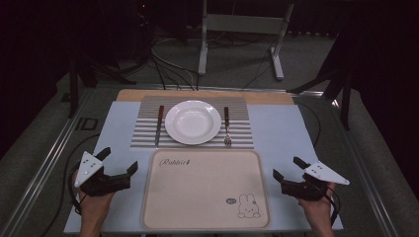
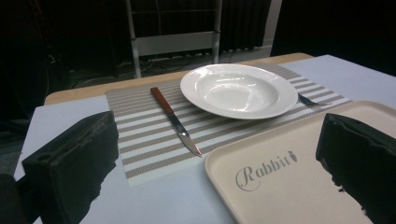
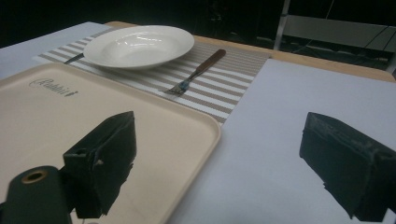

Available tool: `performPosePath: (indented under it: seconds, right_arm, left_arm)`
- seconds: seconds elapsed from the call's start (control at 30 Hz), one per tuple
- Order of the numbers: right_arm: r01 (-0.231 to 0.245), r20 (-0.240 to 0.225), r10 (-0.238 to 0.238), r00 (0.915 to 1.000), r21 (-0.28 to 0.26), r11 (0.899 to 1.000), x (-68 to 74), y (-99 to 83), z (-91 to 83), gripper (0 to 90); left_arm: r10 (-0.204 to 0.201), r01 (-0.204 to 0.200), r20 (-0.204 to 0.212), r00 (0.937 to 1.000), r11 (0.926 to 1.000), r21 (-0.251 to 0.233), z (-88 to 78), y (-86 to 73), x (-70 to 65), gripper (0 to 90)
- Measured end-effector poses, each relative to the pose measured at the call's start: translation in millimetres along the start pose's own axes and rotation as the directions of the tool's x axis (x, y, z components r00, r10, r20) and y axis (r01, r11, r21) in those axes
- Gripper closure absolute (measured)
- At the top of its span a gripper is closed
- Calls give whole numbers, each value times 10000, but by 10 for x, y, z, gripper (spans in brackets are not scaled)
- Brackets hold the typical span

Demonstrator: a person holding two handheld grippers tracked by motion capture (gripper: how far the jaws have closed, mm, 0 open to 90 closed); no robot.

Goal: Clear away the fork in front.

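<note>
A white plate (image 1: pixel 192 122) sits in the middle of a striped placemat (image 1: pixel 143 129) at the far side of the table. A knife (image 1: pixel 159 124) with a brown handle lies left of the plate, and a fork (image 1: pixel 227 126) lies right of it. Nearer me lies an empty beige tray (image 1: pixel 205 190) printed with a rabbit. My left gripper (image 1: pixel 119 161) hovers open just left of the tray. My right gripper (image 1: pixel 289 168) hovers open just right of it. The left gripper view takes in the knife (image 2: pixel 175 120), plate (image 2: pixel 238 90) and tray (image 2: pixel 289 186). The right gripper view takes in the fork (image 3: pixel 196 72), plate (image 3: pixel 138 45) and tray (image 3: pixel 84 121).
A pale blue mat (image 1: pixel 281 133) covers the table, with a wooden strip (image 1: pixel 207 95) along its far edge. Metal rails (image 1: pixel 44 163) run down both sides. Beyond stand a white frame (image 1: pixel 242 29) and cables (image 1: pixel 168 69) on the floor.
</note>
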State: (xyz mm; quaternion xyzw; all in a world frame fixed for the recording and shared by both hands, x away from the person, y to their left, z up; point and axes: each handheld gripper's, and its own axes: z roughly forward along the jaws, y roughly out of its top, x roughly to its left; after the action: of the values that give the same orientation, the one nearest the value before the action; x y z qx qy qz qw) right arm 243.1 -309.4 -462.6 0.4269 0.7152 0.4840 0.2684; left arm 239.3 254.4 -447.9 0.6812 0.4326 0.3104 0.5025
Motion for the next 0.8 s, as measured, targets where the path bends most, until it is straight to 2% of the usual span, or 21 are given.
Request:
performPosePath:
  seconds: [0.37, 0.8]
  right_arm:
    - [94, 365, -101, 9993, 187, 9998, 8, 140, 62, 110]
    - [-27, 356, 21, 9994, 149, 9999, 44, 238, 195, 110]
  left_arm:
    - [186, -183, -116, 9998, 9996, 237, 38, -18, -39, 0]
    - [225, -216, -279, 9994, 9993, 295, 46, -27, -47, 1]
